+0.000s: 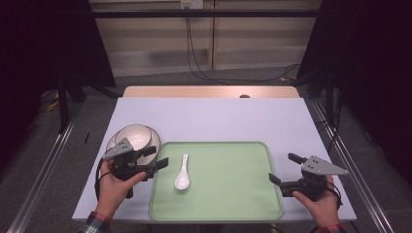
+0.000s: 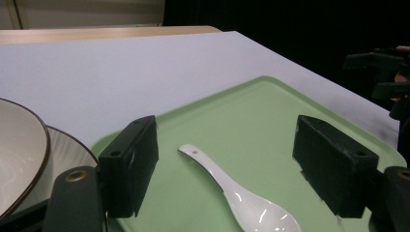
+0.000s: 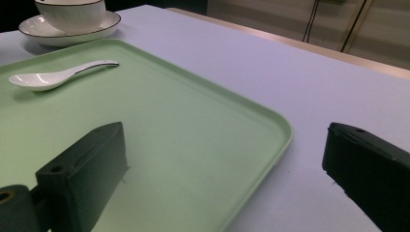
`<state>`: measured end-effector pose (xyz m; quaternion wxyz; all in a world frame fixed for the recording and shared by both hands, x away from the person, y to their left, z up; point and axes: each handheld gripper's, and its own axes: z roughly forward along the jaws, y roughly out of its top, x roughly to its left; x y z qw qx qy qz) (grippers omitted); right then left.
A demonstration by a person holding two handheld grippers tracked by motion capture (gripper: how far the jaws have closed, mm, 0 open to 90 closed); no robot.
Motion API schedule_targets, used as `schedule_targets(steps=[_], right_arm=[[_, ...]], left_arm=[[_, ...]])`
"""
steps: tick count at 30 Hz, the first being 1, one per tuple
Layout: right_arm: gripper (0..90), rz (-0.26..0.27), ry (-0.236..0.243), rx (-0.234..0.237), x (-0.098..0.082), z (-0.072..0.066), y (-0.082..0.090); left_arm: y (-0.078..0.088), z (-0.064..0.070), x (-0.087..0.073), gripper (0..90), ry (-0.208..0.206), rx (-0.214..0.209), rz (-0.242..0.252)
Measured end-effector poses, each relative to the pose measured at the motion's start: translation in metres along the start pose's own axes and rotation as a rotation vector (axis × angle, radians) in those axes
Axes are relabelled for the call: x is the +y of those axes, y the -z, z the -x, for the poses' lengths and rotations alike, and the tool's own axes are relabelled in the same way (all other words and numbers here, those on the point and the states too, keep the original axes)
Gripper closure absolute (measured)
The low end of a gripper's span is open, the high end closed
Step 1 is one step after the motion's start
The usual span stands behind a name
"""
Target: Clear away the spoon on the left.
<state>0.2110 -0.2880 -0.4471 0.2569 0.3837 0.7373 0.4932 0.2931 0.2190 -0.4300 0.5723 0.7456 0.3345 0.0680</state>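
Green plastic, a shallow tray (image 1: 228,194), takes up the near middle of the pale counter (image 1: 209,116) in the high view, and a white ceramic soup spoon (image 1: 182,173) lies on its left part, bowl toward the person, handle pointing away. The left claw (image 1: 156,157) hangs at the tray's left edge, just beside the spoon but apart from it, jaws spread with nothing between them. Behind it a white bowl (image 1: 135,135) sits on a saucer (image 1: 112,141), off the tray. The right claw (image 1: 285,168) waits at the tray's right edge, well apart from the spoon, likewise spread and empty.

From the left gripper view, the spoon (image 2: 237,193) lies between the two black jaws but lower down and clear of both; neither pad touches it. Bowl (image 2: 21,154) and saucer (image 2: 67,150) sit at the left, on the bare counter.

From the right gripper view, the jaws straddle the tray's near corner (image 3: 280,140), open on air, with the spoon (image 3: 53,76) far off and the bowl (image 3: 70,13) on its saucer (image 3: 104,24) beyond.

My reading: the spoon looks freshly laid down or about to be taken, the left claw released. The bowl and saucer probably come next; that calls for swinging the left claw toward the rim and closing on it squarely, without nudging the spoon.
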Motion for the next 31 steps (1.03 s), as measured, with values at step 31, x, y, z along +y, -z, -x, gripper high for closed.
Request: schedule_targets(steps=[31], right_arm=[[1.2,-0.015,-0.003,-0.007,-0.002,0.003,-0.002]], left_arm=[[0.019,-0.003,-0.001,13.9,-0.011,0.010,0.021]])
